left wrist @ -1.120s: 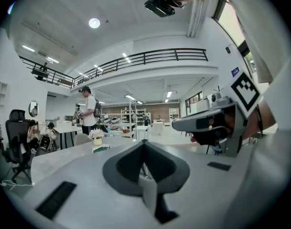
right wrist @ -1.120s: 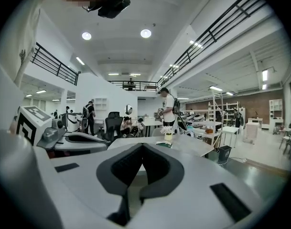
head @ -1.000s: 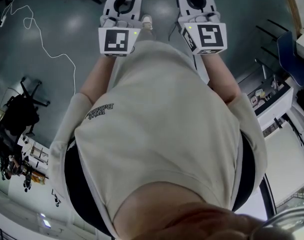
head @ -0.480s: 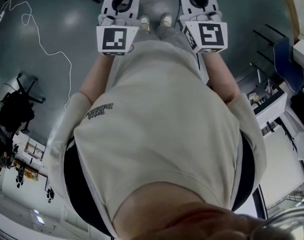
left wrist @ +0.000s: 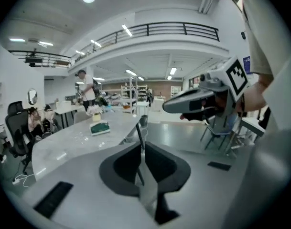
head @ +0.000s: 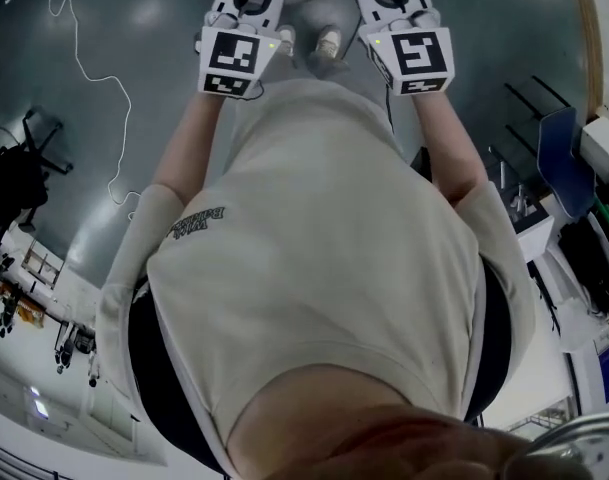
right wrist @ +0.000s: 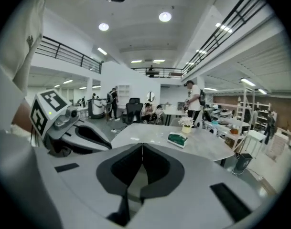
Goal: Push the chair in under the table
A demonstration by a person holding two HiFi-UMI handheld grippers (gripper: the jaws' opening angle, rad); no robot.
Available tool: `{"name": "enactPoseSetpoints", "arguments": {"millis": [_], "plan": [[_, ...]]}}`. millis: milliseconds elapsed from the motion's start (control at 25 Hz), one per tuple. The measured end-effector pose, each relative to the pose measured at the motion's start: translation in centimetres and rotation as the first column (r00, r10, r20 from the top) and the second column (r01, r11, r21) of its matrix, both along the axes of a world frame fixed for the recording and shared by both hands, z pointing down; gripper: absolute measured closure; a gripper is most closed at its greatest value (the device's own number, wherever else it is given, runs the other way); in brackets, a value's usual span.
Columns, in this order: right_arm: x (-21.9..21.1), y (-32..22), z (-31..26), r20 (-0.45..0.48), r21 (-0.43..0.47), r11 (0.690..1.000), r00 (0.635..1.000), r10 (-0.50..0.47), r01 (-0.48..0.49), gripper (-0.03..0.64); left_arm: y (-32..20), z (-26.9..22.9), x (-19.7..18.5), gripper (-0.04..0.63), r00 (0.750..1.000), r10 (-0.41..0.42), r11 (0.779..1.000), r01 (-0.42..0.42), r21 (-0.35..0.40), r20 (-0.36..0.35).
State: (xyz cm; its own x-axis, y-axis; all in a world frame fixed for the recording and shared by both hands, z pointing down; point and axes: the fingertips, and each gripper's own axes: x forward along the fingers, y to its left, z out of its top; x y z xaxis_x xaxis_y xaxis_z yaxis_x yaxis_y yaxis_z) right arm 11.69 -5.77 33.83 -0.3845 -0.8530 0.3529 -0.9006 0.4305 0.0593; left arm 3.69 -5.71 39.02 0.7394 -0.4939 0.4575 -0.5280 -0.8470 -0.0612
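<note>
Standing on thin metal legs at the right of the left gripper view, a blue chair (left wrist: 220, 129) rests on the shiny grey floor (left wrist: 183, 137), well apart from the tabletop (left wrist: 83, 142). Part of it is hidden behind the other gripper, and whether it is the chair to be pushed cannot be told.

The tabletop is pale grey with a rounded edge and lies ahead of both grippers, apart from them. A green box (right wrist: 176, 140) lies on it, and a small pot of white flowers (right wrist: 186, 127) stands just beyond the box. A dark bin (right wrist: 241, 162) stands on the floor by the tabletop's right end in the right gripper view.

The left claw (left wrist: 139, 137) has its jaws pressed together with nothing between them. The right claw (right wrist: 142, 149) is likewise pressed together and empty. Each gripper shows in the other's view, so the two are held side by side and near one another.

From the head view, a marker cube (head: 231, 58) tops the left gripper and another the right, both in front of the person's beige shirt (head: 314, 268). The person's shoes (head: 327, 40) show on the floor between the grippers. A white cable (head: 94, 68) trails over the floor at the left. Further back, people stand and sit among desks and black office chairs.
</note>
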Motion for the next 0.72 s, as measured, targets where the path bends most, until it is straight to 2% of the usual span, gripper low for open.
{"name": "enactPoseSetpoints", "arguments": {"millis": [80, 200, 240, 320, 400, 440, 560, 720], "plan": [[-0.6, 0.4, 1.9, -0.062, -0.081, 0.99, 0.991, -0.119, 0.113, 0.607, 0.9, 2.3, 0.9, 0.581, 0.995, 0.064, 0.996, -0.059, -0.059, 0.079], [-0.8, 0.8, 4.4, -0.123, -0.175, 0.953, 0.954, -0.272, 0.249, 0.606, 1.5, 4.5, 1.6, 0.581, 0.978, 0.108, 0.992, -0.093, -0.088, 0.181], [-0.6, 0.9, 5.2, -0.139, -0.204, 0.937, 0.939, -0.315, 0.284, 0.606, 1.7, 5.1, 1.8, 0.57, 0.968, 0.13, 0.988, -0.11, -0.105, 0.215], [-0.1, 0.9, 6.7, -0.17, -0.267, 0.901, 0.903, -0.393, 0.342, 0.6, 2.2, 6.7, 2.5, 0.505, 0.942, 0.188, 0.977, -0.15, -0.152, 0.278], [0.5, 0.9, 8.0, -0.212, -0.323, 0.864, 0.861, -0.463, 0.385, 0.517, 2.4, 8.0, 3.0, 0.488, 0.916, 0.237, 0.967, -0.19, -0.172, 0.323], [0.7, 0.9, 8.6, -0.236, -0.347, 0.847, 0.837, -0.494, 0.403, 0.503, 2.3, 8.6, 3.2, 0.488, 0.904, 0.256, 0.963, -0.206, -0.176, 0.342], [0.8, 1.0, 10.4, -0.28, -0.415, 0.789, 0.761, -0.585, 0.454, 0.486, 2.9, 11.0, 3.0, 0.442, 0.861, 0.315, 0.943, -0.239, -0.23, 0.4], [0.2, 1.6, 13.3, -0.288, -0.505, 0.699, 0.664, -0.69, 0.506, 0.468, 3.6, 13.9, 2.2, 0.426, 0.796, 0.391, 0.914, -0.278, -0.295, 0.462]]}}
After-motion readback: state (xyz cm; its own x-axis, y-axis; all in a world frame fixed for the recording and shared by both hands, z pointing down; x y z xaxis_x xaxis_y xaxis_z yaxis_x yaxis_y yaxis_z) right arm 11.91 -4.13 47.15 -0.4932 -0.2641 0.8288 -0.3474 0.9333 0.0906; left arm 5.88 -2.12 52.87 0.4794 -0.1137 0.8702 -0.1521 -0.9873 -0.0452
